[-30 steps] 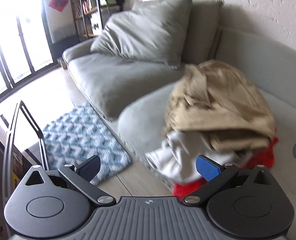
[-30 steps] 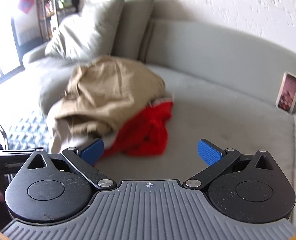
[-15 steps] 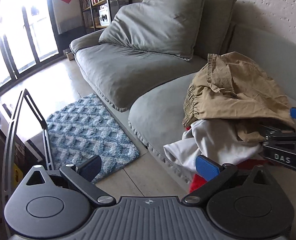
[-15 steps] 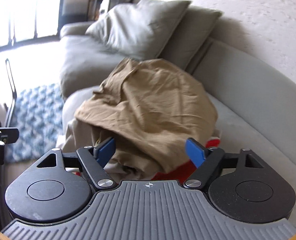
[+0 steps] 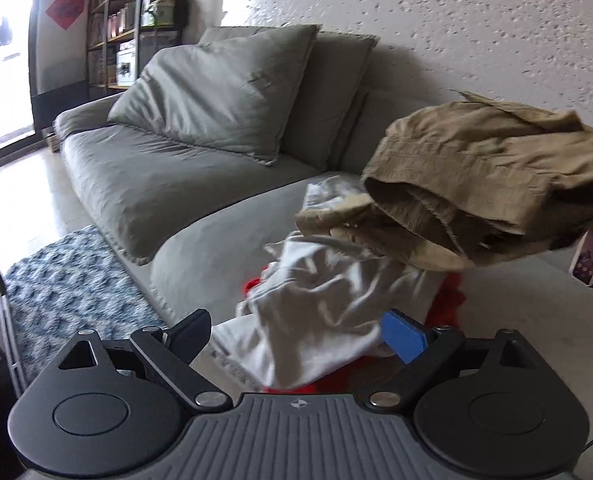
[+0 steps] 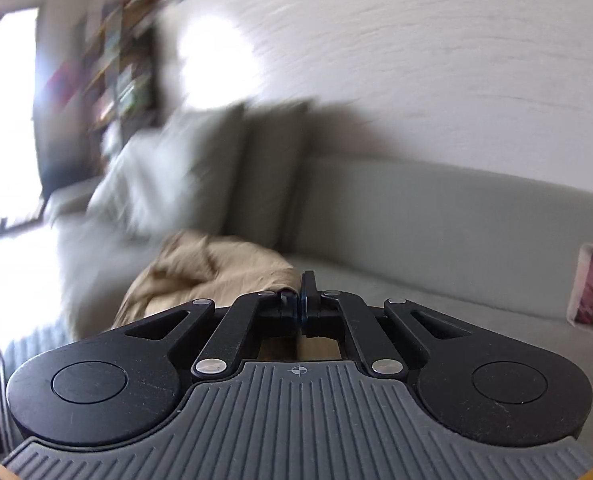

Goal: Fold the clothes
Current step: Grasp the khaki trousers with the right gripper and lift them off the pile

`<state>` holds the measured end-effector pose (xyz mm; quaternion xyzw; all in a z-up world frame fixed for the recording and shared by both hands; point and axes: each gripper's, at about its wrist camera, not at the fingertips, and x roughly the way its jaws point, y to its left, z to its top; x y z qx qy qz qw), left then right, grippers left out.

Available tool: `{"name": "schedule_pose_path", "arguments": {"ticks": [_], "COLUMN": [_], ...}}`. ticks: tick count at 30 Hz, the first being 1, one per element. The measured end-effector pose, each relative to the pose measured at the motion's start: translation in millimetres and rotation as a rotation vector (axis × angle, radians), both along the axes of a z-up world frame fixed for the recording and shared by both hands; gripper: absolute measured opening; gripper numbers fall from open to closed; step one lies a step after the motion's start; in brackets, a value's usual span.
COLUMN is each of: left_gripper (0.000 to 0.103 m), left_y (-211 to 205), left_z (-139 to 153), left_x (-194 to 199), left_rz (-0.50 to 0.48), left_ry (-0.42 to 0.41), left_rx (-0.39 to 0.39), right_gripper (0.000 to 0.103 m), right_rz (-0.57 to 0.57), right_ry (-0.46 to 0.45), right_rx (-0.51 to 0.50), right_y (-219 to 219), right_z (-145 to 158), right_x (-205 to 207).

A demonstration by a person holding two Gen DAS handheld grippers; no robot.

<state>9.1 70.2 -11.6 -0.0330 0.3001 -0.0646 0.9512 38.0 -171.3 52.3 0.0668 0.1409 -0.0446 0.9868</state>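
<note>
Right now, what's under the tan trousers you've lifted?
A white garment lies on red clothing on the sofa, below the tan trousers. How much red lies beneath the white is covered.

Grey sofa (image 5: 200, 184) w/ 2 cushions (image 5: 216, 92), blue rug (image 5: 68, 288) on floor, bookshelf (image 5: 136, 20) behind, phone (image 5: 592, 256) at right.

1. The left gripper (image 5: 296, 332) has its fingers (image 5: 403, 341) spread wide apart, with nothing between them.
2. The right gripper (image 6: 299, 304) has its fingers pressed together, pinching the tan garment (image 6: 212, 276).
</note>
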Motion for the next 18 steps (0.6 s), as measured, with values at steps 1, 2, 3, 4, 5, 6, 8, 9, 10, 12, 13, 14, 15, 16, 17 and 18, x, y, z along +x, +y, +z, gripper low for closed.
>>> {"name": "schedule_pose_path", "arguments": {"ticks": [1, 2, 3, 4, 5, 6, 8, 9, 10, 12, 13, 14, 15, 16, 17, 18], "left_gripper": [0.092, 0.092, 0.092, 0.093, 0.094, 0.095, 0.095, 0.096, 0.096, 0.096, 0.096, 0.096, 0.096, 0.096, 0.096, 0.096], "left_y": [-13.2, -26.4, -39.5, -52.7, -65.9, -79.1, -107.3, -122.1, -136.3, -158.0, -167.5, -175.2, -181.6, -183.6, -185.6, -187.6], "left_z": [0.0, 0.0, -0.1, -0.1, -0.1, -0.1, -5.5, -9.8, -14.3, -24.7, -30.1, -35.6, -40.7, -44.2, -47.6, -51.0], "left_x": [-1.6, -3.2, -4.7, -6.3, -7.9, -9.5, -13.9, -16.6, -19.7, -26.8, -29.4, -31.0, -32.7, -35.1, -37.5, -39.9], "left_rz": [-0.043, -0.087, -0.13, -0.174, -0.217, -0.261, -0.344, -0.385, -0.424, -0.463, -0.475, -0.484, -0.491, -0.49, -0.489, -0.487], "left_ry": [-0.006, -0.012, -0.018, -0.024, -0.031, -0.037, -0.027, -0.014, -0.001, 0.03, 0.046, 0.061, 0.074, 0.078, 0.083, 0.088], "left_rx": [0.002, 0.005, 0.007, 0.01, 0.012, 0.014, 0.029, 0.04, 0.052, 0.09, 0.109, 0.128, 0.146, 0.159, 0.172, 0.186], "right_gripper": [0.001, 0.001, 0.001, 0.001, 0.001, 0.006, 0.026, 0.034, 0.035, 0.035, 0.038, 0.045, 0.051, 0.052, 0.055, 0.056], "right_rz": [-0.056, -0.113, -0.172, -0.233, -0.277, -0.296, -0.335, -0.353, -0.372, -0.408, -0.426, -0.444, -0.434, -0.386, -0.338, -0.289], "right_ry": [-0.037, -0.074, -0.1, -0.111, -0.09, -0.024, 0.107, 0.173, 0.239, 0.371, 0.437, 0.503, 0.533, 0.512, 0.49, 0.469], "right_rx": [0.042, 0.084, 0.114, 0.128, 0.143, 0.161, 0.196, 0.214, 0.231, 0.266, 0.283, 0.3, 0.295, 0.262, 0.228, 0.194], "right_y": [-22.5, -44.9, -65.0, -81.6, -94.4, -101.9, -116.8, -124.2, -131.7, -146.6, -154.1, -161.5, -164.1, -159.9, -155.7, -151.5], "right_z": [10.3, 20.6, 27.3, 29.2, 25.4, 13.6, -10.0, -21.8, -33.5, -57.1, -68.9, -80.7, -87.1, -85.9, -84.6, -83.4], "right_x": [-21.5, -42.9, -65.9, -90.9, -110.7, -123.1, -148.1, -160.6, -173.1, -198.0, -210.5, -223.0, -230.1, -229.5, -228.9, -228.4]}}
